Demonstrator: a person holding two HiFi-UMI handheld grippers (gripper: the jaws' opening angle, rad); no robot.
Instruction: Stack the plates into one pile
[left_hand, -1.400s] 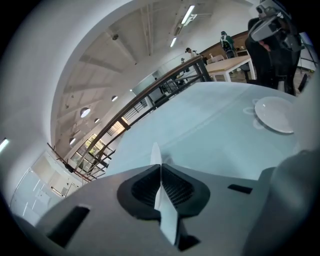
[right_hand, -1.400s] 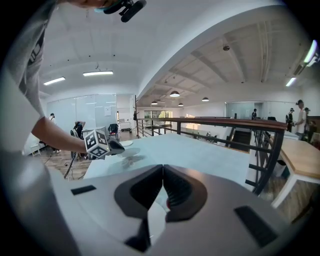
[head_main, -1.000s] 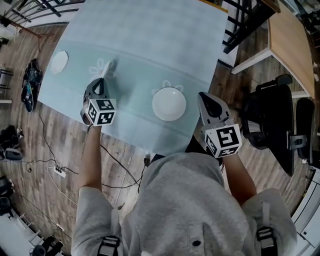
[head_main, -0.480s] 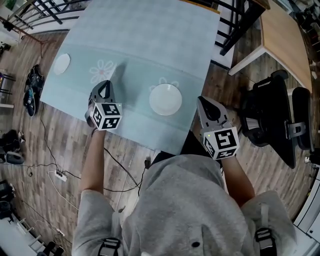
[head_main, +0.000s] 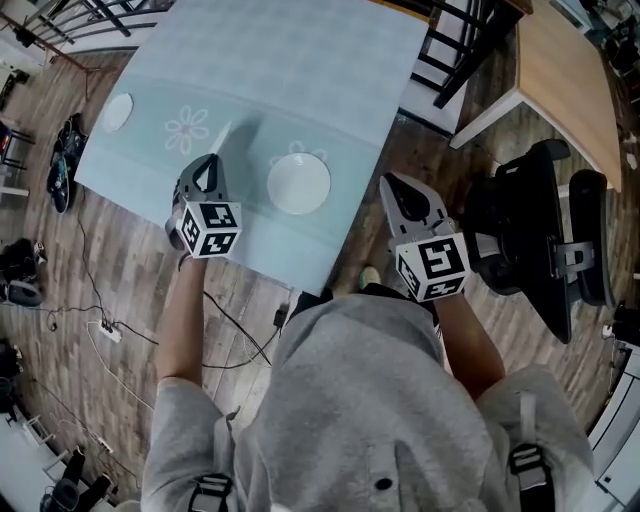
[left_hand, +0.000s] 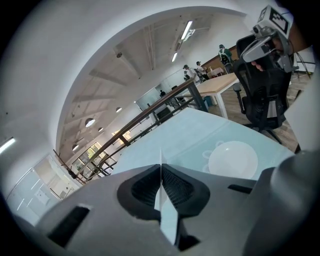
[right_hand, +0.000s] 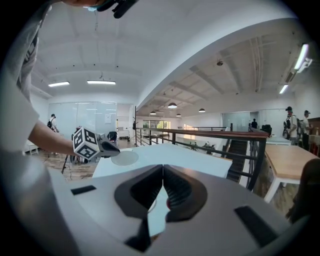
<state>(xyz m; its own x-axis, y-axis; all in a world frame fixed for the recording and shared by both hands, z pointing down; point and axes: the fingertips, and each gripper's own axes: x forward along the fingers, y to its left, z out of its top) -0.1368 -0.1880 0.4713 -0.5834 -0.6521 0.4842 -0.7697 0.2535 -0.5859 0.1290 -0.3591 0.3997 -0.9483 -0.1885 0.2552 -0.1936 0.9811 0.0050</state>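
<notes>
A large white plate (head_main: 298, 183) (left_hand: 233, 160) lies on the pale blue tablecloth (head_main: 300, 60) near the front edge. My left gripper (head_main: 213, 160) (left_hand: 161, 167) (right_hand: 116, 148) hovers just left of it, shut on a small white plate (head_main: 222, 136) (right_hand: 125, 158) held on edge, which the left gripper view shows only as a thin line. Another small white plate (head_main: 117, 111) rests at the table's far left. My right gripper (head_main: 392, 182) (right_hand: 163, 170) (left_hand: 267, 37) is shut and empty, over the floor past the table's right corner.
A black office chair (head_main: 530, 235) stands close to the right of my right gripper. A wooden table (head_main: 575, 70) and dark railing (head_main: 455, 45) lie beyond. Cables (head_main: 235, 330) and shoes (head_main: 60, 165) are on the wooden floor at the left.
My left gripper, still holding the small plate, has come closer to the large plate. My right gripper has drawn away from the large plate toward the right, off the table.
</notes>
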